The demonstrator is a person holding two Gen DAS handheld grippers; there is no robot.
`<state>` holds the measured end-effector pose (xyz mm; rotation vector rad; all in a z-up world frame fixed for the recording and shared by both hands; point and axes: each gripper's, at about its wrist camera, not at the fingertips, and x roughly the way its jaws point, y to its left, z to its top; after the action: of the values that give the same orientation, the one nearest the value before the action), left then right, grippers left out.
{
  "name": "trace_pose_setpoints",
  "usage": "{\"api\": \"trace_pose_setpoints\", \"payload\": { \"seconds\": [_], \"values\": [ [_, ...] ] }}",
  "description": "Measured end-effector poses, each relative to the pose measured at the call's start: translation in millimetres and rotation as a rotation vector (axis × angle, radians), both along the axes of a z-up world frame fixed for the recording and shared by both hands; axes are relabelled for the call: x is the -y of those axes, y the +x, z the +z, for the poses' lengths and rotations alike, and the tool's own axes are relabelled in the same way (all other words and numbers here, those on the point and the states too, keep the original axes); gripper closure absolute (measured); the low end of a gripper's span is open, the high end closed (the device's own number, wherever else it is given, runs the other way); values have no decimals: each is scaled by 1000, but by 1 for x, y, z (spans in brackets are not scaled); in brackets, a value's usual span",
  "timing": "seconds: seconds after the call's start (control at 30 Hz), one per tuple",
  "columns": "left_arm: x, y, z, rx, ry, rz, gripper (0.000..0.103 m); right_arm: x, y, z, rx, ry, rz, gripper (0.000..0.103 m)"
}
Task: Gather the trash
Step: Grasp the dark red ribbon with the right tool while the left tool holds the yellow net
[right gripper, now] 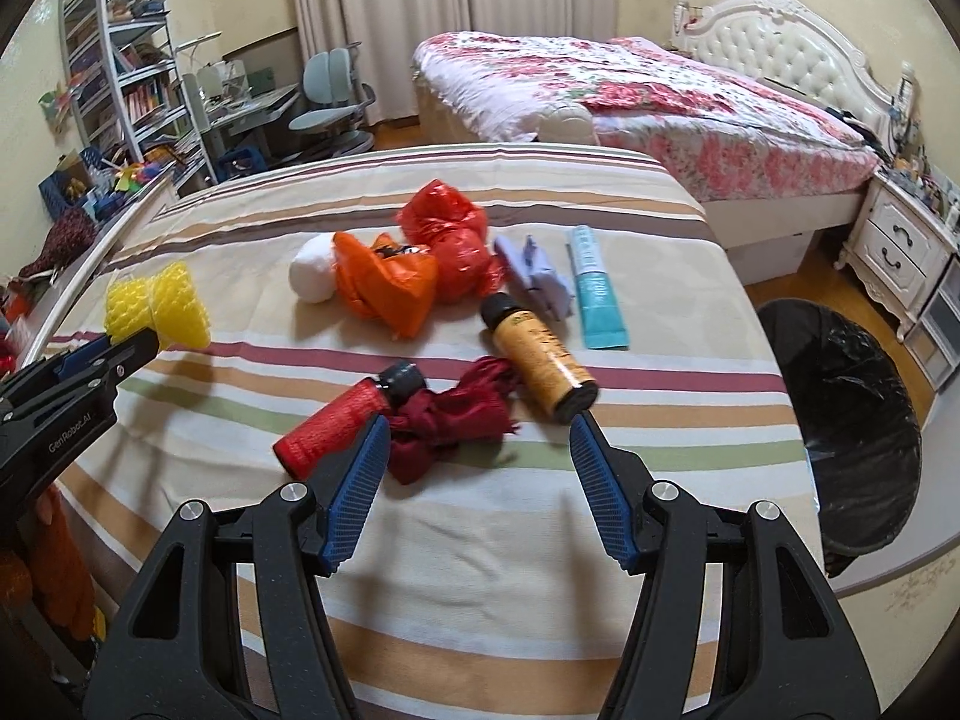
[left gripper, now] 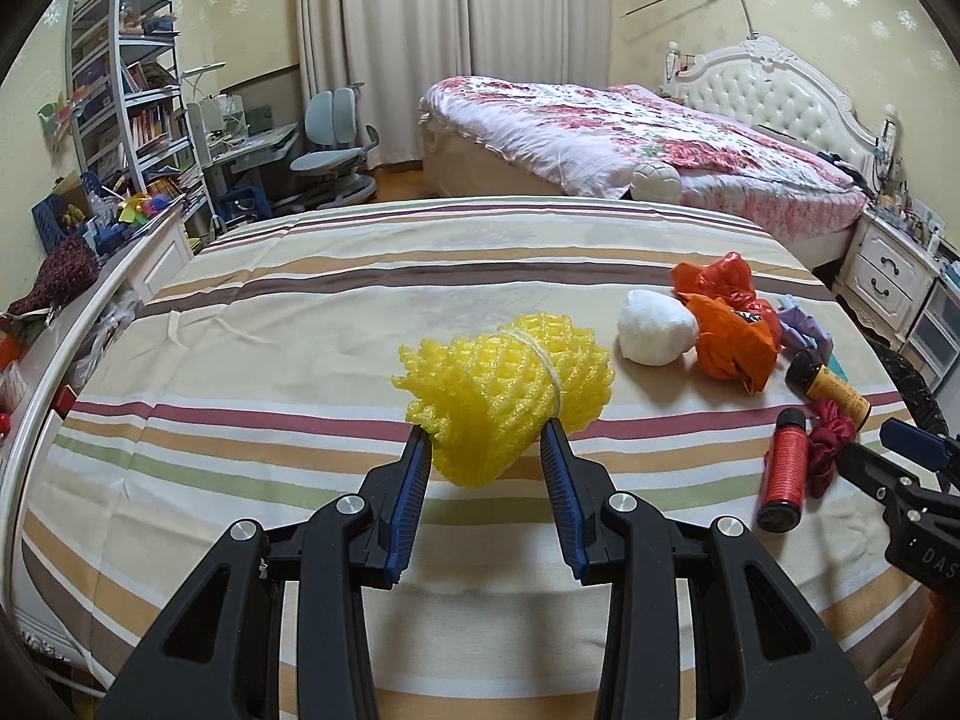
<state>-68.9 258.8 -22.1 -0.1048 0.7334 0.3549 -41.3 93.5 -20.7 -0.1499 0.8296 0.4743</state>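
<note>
room: bedroom, with a flowered bed (left gripper: 630,132) seen beyond both tools and a desk chair (right gripper: 333,105) far ahead to the left.
surface: striped sheet (left gripper: 288,324) spread under both tools, all the trash laid on it.
left gripper (left gripper: 487,438): jaws are spread and set on either side of the near end of the yellow foam net; whether the pads touch it cannot be told.
yellow foam net (left gripper: 510,384): seen directly ahead of the left tool, tied round the middle with pale string.
right gripper (right gripper: 474,429): jaws are held wide apart, nothing pinched between them.
dark red cloth (right gripper: 447,420): lying just ahead of the right tool, close to its left fingertip.
red bottle (right gripper: 342,423): on its side, just beside the right tool's left fingertip, touching the cloth.
yellow bottle (right gripper: 543,357): on its side, ahead of the right fingertip.
farther ahead of the right tool: orange bag (right gripper: 384,282), red bag (right gripper: 450,234), white ball (right gripper: 312,270), lilac wrapper (right gripper: 537,273), teal tube (right gripper: 594,288).
bin (right gripper: 852,420): black-lined, standing on the floor to the right of the right tool.
</note>
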Motion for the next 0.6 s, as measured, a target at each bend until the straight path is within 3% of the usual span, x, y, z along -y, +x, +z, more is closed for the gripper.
{"api": "trace_pose_setpoints", "payload": {
  "seconds": [0.23, 0.3, 0.37, 0.47, 0.57, 0.6],
  "values": [
    [-5, -3, -6, -8, -19, 3, 65, -14, 2, -13, -22, -34, 15, 44],
    [-6, -3, -7, -11, -25, 5, 65, -17, 3, -17, -33, -42, 23, 54],
    [-6, -3, -7, -10, -32, 3, 65, -18, 1, -19, -27, -49, 24, 55],
    [-5, -4, -7, -7, -34, -1, 65, -18, -2, -18, -21, -51, 27, 66],
    [-5, -4, -7, -5, -37, -8, 65, -16, -4, -17, -29, -28, 37, 90],
    [-6, -4, -6, -4, -36, -10, 65, -16, -3, -17, -29, -27, 36, 90]
  ]
}}
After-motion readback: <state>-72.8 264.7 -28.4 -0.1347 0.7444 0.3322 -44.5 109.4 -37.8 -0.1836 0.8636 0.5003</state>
